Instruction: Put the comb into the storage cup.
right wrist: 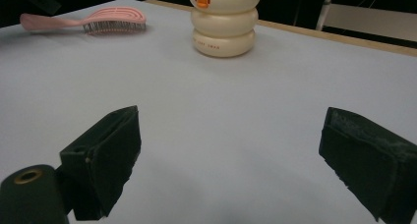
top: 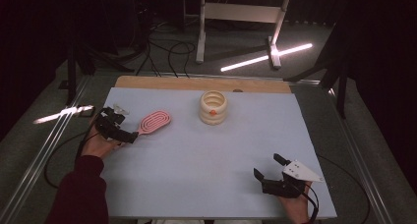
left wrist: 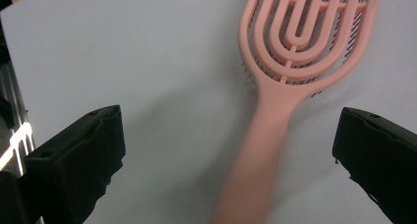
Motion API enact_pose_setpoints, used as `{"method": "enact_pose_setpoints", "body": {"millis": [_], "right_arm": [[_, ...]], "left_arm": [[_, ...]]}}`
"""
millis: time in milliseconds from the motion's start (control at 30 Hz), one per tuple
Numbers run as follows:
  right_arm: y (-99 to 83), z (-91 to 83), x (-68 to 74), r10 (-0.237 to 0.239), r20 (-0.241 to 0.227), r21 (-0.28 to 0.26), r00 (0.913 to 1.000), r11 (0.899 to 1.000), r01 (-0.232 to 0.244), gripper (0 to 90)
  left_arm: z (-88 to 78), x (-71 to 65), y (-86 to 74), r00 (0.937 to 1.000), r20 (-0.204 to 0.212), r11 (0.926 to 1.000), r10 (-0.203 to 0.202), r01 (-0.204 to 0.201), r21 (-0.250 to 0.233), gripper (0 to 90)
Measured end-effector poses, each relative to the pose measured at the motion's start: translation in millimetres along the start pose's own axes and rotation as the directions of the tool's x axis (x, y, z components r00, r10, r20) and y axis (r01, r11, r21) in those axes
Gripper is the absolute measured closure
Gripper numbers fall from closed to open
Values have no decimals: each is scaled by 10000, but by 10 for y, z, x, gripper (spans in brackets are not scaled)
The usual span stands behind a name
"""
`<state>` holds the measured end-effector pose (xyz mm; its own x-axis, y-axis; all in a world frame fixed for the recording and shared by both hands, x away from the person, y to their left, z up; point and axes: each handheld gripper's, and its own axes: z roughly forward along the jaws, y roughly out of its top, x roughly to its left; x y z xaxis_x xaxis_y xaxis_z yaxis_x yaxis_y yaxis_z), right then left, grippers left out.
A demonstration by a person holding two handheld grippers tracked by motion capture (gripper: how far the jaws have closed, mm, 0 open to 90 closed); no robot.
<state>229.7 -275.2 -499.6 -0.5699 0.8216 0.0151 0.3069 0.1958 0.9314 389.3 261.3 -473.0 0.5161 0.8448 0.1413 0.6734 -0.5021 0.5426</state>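
Observation:
A pink vented hairbrush [top: 155,121] lies bristles down at the left of the pale blue sheet [top: 206,160]. My left gripper [top: 129,128] is open at the brush's handle end. In the left gripper view the handle [left wrist: 260,150] runs up between the two wide-apart jaws, nearer the right one, and neither jaw touches it. A cream ringed container [top: 213,107] with an orange mark stands upright at the back centre. My right gripper [top: 268,166] is open near the front right with nothing between its jaws. It faces the container [right wrist: 224,22] and the brush [right wrist: 98,20] from a distance.
A wooden table edge [top: 196,82] runs behind the sheet. Beyond it on the floor stand a white desk frame [top: 236,13] and loose black cables [top: 167,52]. Metal rails [top: 54,130] line the table's left side. The sheet's front edge lies just below my right gripper.

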Motion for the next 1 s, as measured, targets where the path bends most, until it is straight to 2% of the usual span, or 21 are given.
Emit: {"method": "enact_pose_setpoints", "body": {"millis": [400,500,733,900,1000], "right_arm": [[-3,14,5,-20,-80,24,10000,10000,21,87],[-4,15,8,1,-97,77,10000,10000,0,87],[-6,27,11,-39,-146,130,9999,9999,41,87],[-7,29,11,-53,-158,151,9999,9999,56,86],[-8,33,11,-32,-174,196,9998,9998,35,87]], "left_arm": [[109,34,9,9995,306,9991,-33,20,427,1],[158,34,17,9987,482,9982,-153,125,583,1],[255,21,41,9979,635,9953,-158,97,964,17],[311,-3,40,9966,818,9917,-107,1,1283,53],[336,-31,58,9961,882,9886,-4,-129,1503,120]]}}
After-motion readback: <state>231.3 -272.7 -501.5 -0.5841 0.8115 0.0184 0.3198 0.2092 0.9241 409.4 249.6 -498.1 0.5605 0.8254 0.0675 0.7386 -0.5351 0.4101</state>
